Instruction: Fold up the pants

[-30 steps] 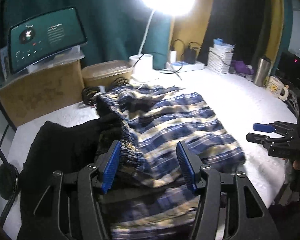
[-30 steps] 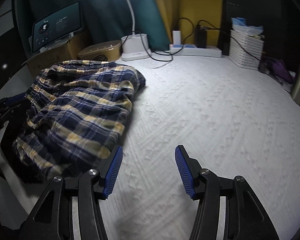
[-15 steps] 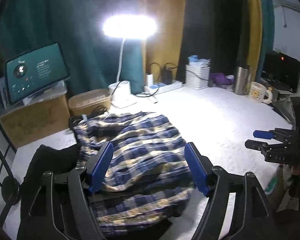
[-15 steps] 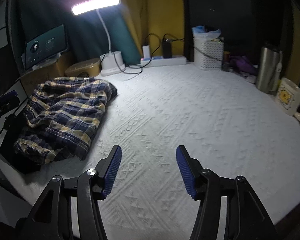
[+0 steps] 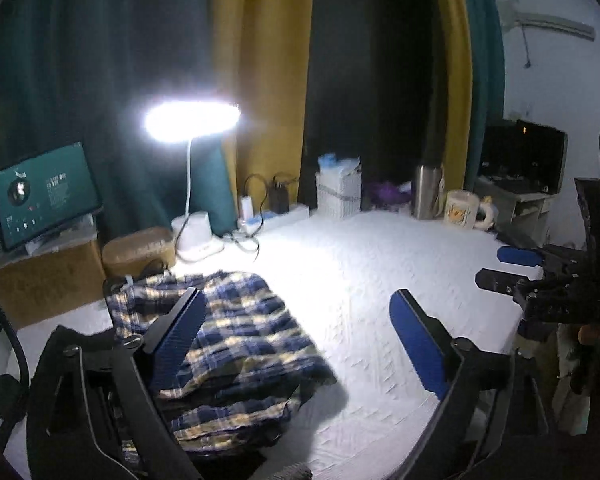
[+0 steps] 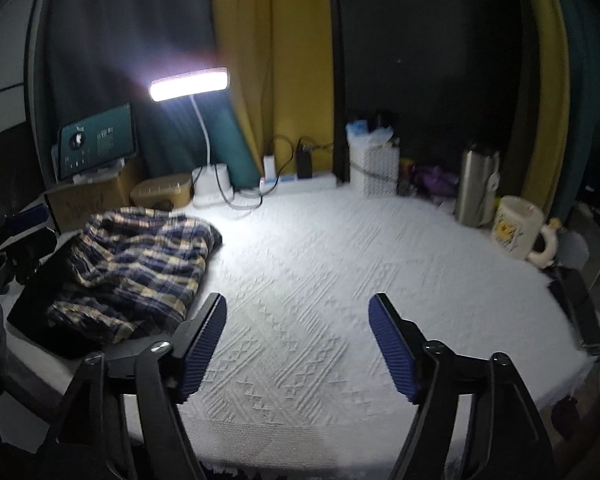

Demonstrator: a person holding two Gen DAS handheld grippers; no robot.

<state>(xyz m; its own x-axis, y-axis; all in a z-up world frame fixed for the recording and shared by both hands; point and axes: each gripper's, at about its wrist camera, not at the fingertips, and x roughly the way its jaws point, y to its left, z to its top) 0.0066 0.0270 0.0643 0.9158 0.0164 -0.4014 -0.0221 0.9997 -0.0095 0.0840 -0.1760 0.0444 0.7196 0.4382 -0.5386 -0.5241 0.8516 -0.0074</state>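
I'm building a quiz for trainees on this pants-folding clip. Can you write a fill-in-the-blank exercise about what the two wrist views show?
1. The blue-and-yellow plaid pants lie on the white textured ____.
2. Between the fingers of the opening right gripper there is ____.
3. The lit white desk lamp stands ____ the pants.
4. The steel flask stands beside a cream ____.

Missing words: cover; nothing; behind; mug

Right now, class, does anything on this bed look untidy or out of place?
Yes: the plaid pants lie bunched and rumpled near the bed's left edge, partly over a black garment, rather than folded flat. Neither gripper holds them.
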